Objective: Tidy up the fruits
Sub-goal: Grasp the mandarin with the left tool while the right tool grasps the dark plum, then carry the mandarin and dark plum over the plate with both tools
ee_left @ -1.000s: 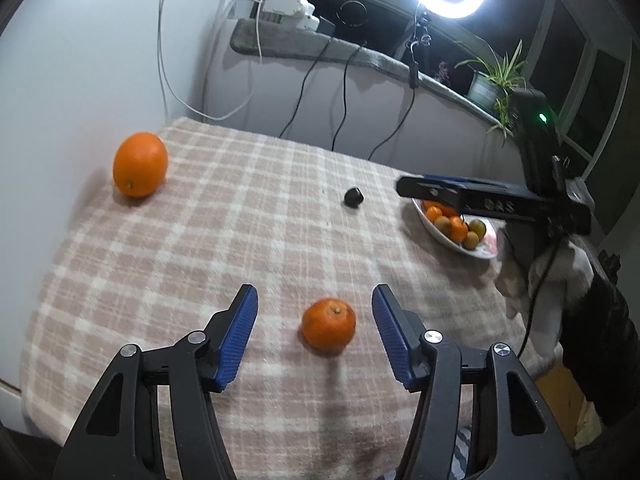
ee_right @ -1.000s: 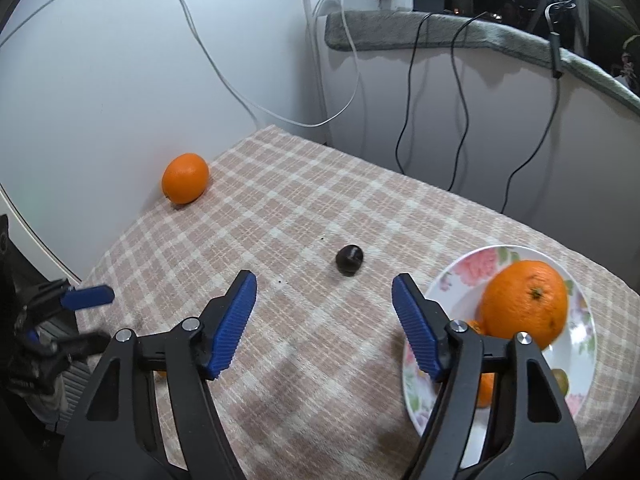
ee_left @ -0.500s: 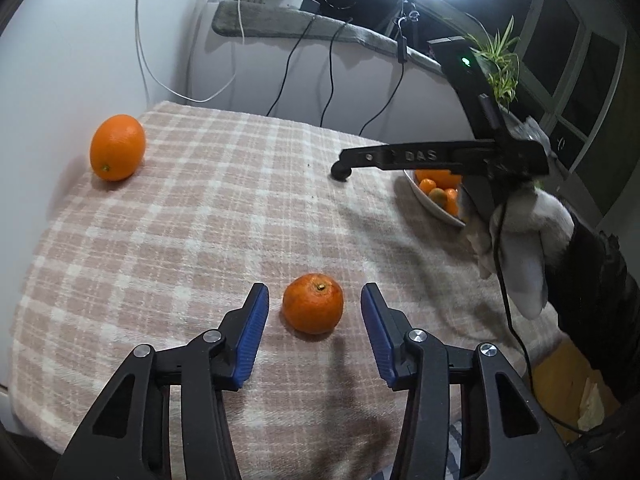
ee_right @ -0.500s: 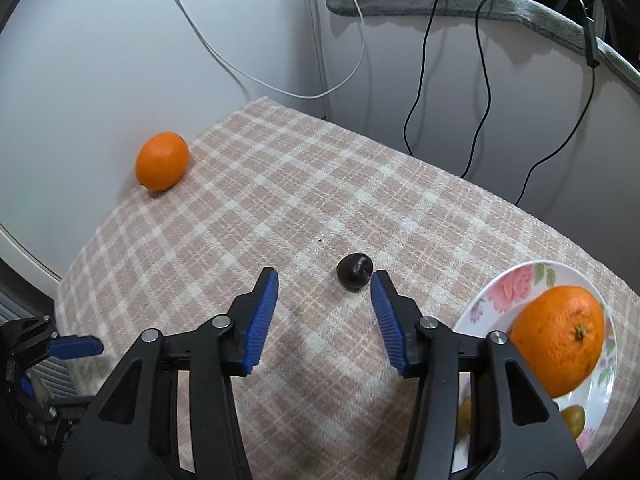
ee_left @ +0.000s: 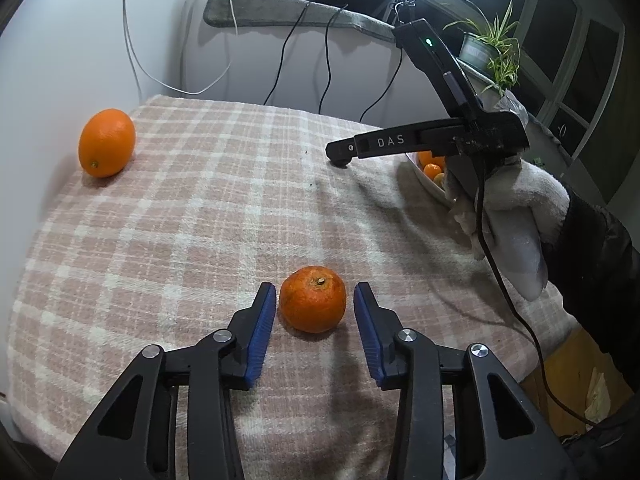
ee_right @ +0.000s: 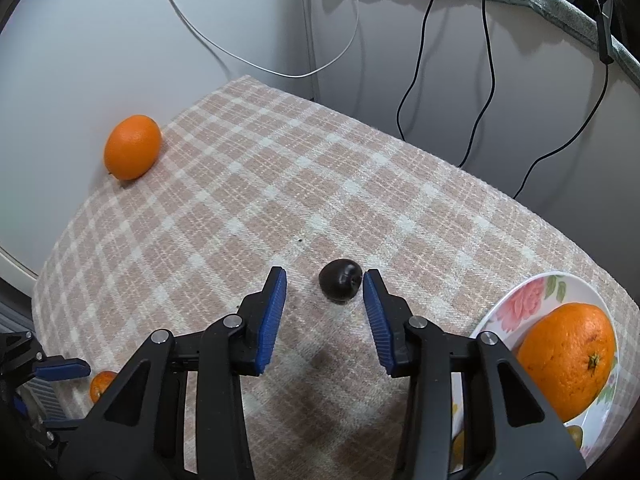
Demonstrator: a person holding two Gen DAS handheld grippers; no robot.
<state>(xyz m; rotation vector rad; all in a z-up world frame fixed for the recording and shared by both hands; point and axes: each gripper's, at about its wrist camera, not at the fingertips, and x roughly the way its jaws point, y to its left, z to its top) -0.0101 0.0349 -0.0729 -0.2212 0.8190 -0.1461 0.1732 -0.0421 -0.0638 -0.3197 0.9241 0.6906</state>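
From the left wrist view, the letters "DAS" were read in white on the right tool, held by a gloved hand. A plate with small orange fruits was partly hidden behind it. The left tool was closing, its blue pads just beside a mandarin on the checked counter, stem up, a gap seen on each side. An oval orange lay far left, its long axis tilted.

From the right wrist view, the right tool was closing around a dark fruit, the right pad touching it, the left apart. A flowered plate held 1 large orange.
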